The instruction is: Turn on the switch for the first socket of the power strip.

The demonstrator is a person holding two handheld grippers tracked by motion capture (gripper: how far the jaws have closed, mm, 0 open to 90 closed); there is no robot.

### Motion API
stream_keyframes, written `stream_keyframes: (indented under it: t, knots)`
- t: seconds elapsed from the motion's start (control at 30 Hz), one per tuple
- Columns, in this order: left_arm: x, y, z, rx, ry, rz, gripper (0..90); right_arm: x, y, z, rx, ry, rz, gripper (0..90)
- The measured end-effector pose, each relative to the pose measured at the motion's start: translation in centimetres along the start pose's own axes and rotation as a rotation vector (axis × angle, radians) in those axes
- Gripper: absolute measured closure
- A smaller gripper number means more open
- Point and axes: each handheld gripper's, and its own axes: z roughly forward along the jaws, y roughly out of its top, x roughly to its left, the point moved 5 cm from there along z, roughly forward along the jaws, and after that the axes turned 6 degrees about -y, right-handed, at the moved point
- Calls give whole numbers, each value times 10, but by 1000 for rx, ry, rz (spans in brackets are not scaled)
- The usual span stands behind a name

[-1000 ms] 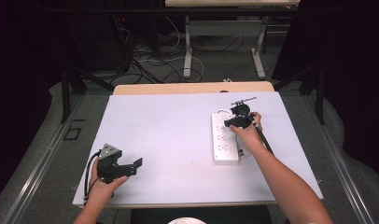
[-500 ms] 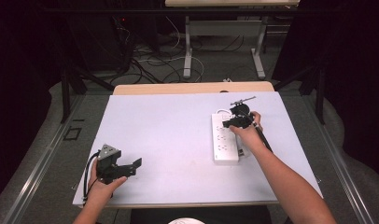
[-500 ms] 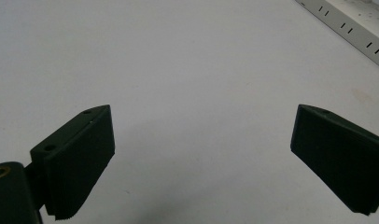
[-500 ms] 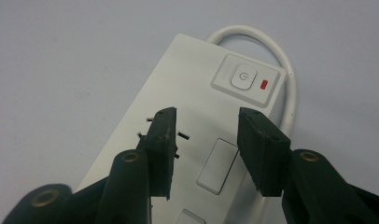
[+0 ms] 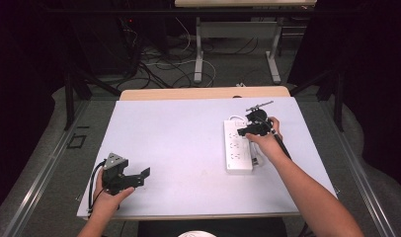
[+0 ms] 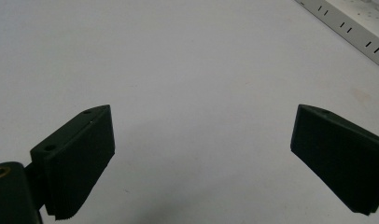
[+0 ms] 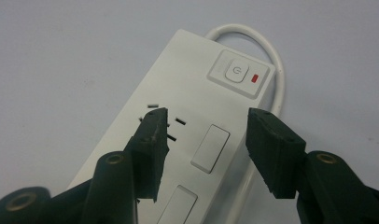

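Observation:
A white power strip [image 5: 237, 153] lies on the right half of the white table [image 5: 188, 128], its switch end farthest from me. In the right gripper view its switch [image 7: 236, 71] shows a red light, and the white cable [image 7: 271, 51] loops around that end. My right gripper [image 5: 245, 130] hovers over the strip's far end. Its jaws have just been opening and stand apart [image 7: 204, 140] above the sockets, with nothing between them. My left gripper [image 5: 141, 177] rests near the front left edge, open [image 6: 201, 158] over bare table, and a corner of the strip [image 6: 351, 23] shows far off.
A wooden tabletop edge [image 5: 203, 93] runs behind the white table. Beyond it, loose cables [image 5: 164, 61] and desk legs [image 5: 198, 49] sit on the floor. Metal rails [image 5: 45, 168] run along both sides of the table.

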Motion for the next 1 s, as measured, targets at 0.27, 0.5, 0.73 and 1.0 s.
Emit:
stream_keyframes:
  t: [0.27, 0.5, 0.73, 1.0]
  knots:
    - [0, 0, 0, -2, 1, -1, 65, 0, 0, -6, -16, -14, -43, 418]
    - [0, 0, 0, 2, 2, 0, 65, 2, -2, -11, -12, -14, -45, 367]
    - [0, 0, -1, 1, 2, -1, 66, 4, -4, -15, -9, -17, -38, 232]
    - [0, 0, -1, 1, 4, -2, 66, 5, -7, -25, -27, -11, -26, 123]
